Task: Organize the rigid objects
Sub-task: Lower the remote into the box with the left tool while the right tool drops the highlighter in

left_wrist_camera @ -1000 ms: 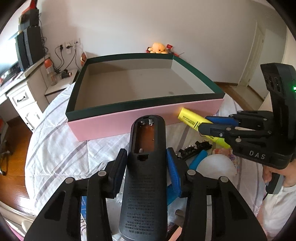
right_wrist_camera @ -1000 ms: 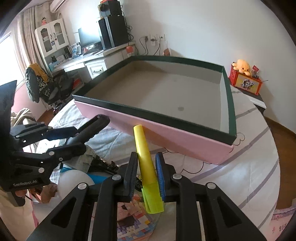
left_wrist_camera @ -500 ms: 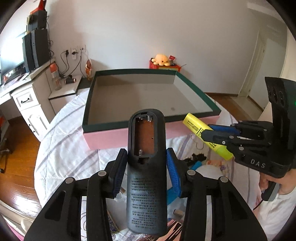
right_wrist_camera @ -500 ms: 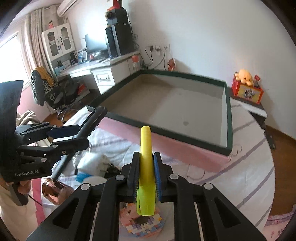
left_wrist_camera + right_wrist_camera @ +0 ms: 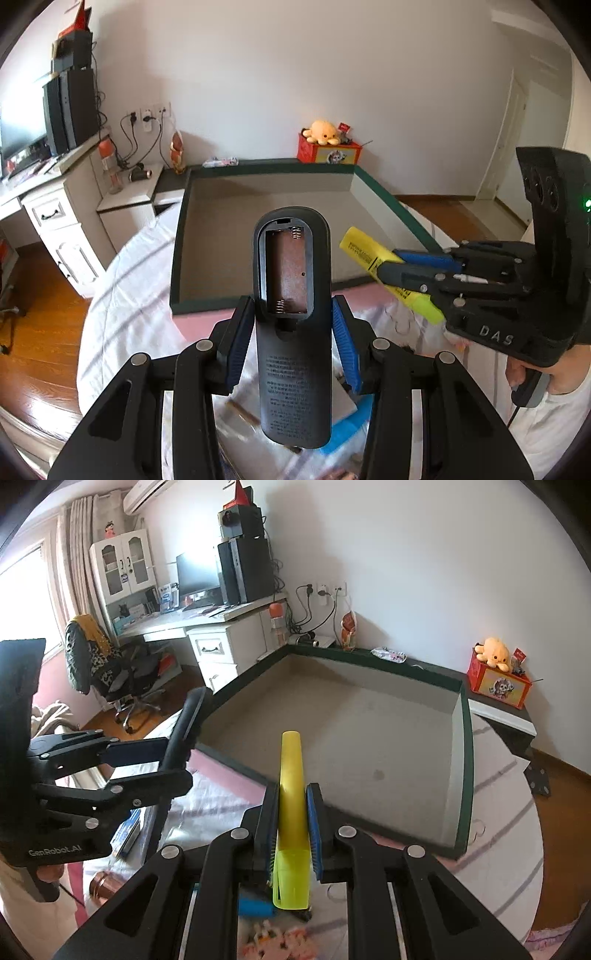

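Note:
My left gripper (image 5: 291,325) is shut on a black remote control (image 5: 291,317) with its battery bay uncovered and empty. It holds it high, in front of a big open box (image 5: 266,236) with a green rim and pink sides. My right gripper (image 5: 291,812) is shut on a yellow highlighter (image 5: 291,790) that points at the box (image 5: 369,738). In the left wrist view the right gripper (image 5: 413,269) and highlighter (image 5: 373,254) hang over the box's right front corner. In the right wrist view the left gripper (image 5: 147,760) with the remote (image 5: 184,727) is at the left.
The box lies on a bed with a white striped sheet (image 5: 122,295). Loose items lie on the sheet below the grippers, among them a blue object (image 5: 351,424) and a copper-coloured can (image 5: 103,882). A white desk (image 5: 221,638) and an office chair (image 5: 122,672) stand at the left.
Both grippers have risen and moved toward the box with their objects. The box looks lower and further, and the highlighter now hangs over the box's front rim.

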`<act>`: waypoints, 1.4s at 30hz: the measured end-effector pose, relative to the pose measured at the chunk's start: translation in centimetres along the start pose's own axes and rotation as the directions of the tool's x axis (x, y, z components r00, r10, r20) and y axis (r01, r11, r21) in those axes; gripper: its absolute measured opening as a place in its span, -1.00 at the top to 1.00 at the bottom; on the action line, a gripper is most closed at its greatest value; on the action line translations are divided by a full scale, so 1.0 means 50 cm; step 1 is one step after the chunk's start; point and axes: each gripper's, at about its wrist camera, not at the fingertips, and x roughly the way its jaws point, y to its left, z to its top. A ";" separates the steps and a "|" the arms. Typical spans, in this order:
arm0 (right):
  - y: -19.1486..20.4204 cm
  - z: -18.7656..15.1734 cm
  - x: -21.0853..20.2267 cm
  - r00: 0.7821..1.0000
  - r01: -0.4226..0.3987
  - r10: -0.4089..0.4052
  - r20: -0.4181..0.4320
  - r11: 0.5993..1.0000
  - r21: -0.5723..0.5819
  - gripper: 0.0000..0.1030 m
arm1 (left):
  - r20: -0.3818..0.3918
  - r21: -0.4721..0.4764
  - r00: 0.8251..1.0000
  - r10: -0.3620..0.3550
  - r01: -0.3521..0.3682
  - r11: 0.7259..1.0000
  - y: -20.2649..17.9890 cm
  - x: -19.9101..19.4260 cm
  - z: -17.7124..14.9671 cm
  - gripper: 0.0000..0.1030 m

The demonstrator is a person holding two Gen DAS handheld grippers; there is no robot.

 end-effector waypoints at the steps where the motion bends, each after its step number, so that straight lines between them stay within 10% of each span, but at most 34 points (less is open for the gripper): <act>1: -0.003 0.005 0.004 1.000 0.000 0.000 0.002 1.000 0.001 0.72 | 0.000 -0.002 1.000 -0.001 0.001 1.000 0.003 0.005 0.007 0.16; 6: -0.013 0.031 0.029 1.000 0.011 -0.011 -0.005 1.000 0.004 0.72 | -0.013 -0.006 0.999 -0.033 0.033 0.999 0.016 0.042 0.056 0.58; 15: -0.035 0.047 0.102 0.997 0.046 -0.045 -0.069 0.999 0.018 0.77 | -0.106 -0.012 0.994 0.001 -0.002 1.000 0.042 0.140 0.068 0.63; 21: -0.047 0.043 0.106 0.995 0.071 -0.068 -0.069 0.996 0.046 0.70 | -0.109 -0.027 0.994 0.022 -0.025 0.999 0.044 0.141 0.074 0.47; 26: -0.049 0.036 0.062 0.997 0.069 -0.067 -0.027 0.994 0.087 0.15 | -0.094 -0.049 0.994 0.054 -0.059 0.997 0.051 0.152 0.085 0.10; 42: 0.047 -0.007 0.012 0.993 -0.087 0.088 -0.077 0.996 0.015 0.12 | -0.110 -0.067 0.993 0.038 -0.045 0.997 0.049 0.147 0.078 -0.03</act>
